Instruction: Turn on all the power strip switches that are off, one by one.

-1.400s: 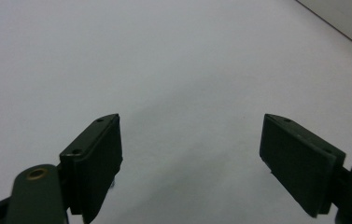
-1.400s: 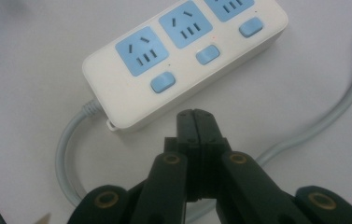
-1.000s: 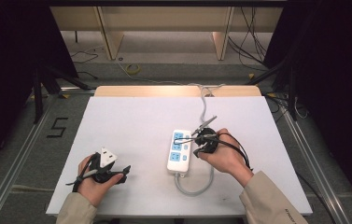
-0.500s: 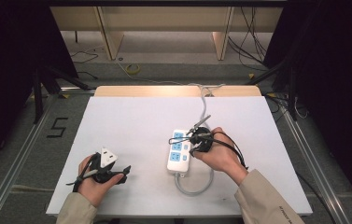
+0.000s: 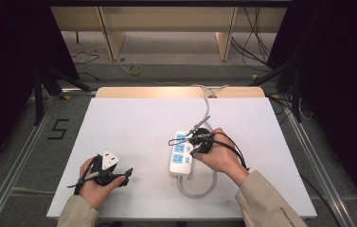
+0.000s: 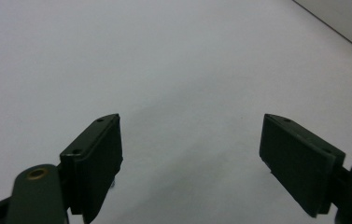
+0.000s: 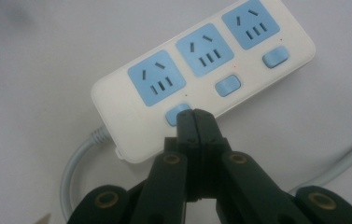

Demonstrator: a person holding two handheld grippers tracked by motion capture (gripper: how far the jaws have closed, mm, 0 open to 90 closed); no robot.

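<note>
White power strip (image 5: 182, 153) with blue sockets lies mid-surface (image 5: 133, 123), cable looping toward the near edge. Right tongs (image 7: 195, 116) pressed together, tips on the end blue switch (image 7: 176, 113). Left tongs (image 6: 190, 154) wide apart, nothing between, over bare surface.

White table (image 5: 133, 123), grey floor (image 5: 20, 156), dark surroundings

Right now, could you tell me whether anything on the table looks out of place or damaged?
Nothing stands out. The power strip lies flat and intact on the white table, its cable looping loosely beside it. The shut right claw rests its tips on the switch nearest the cable.
</note>
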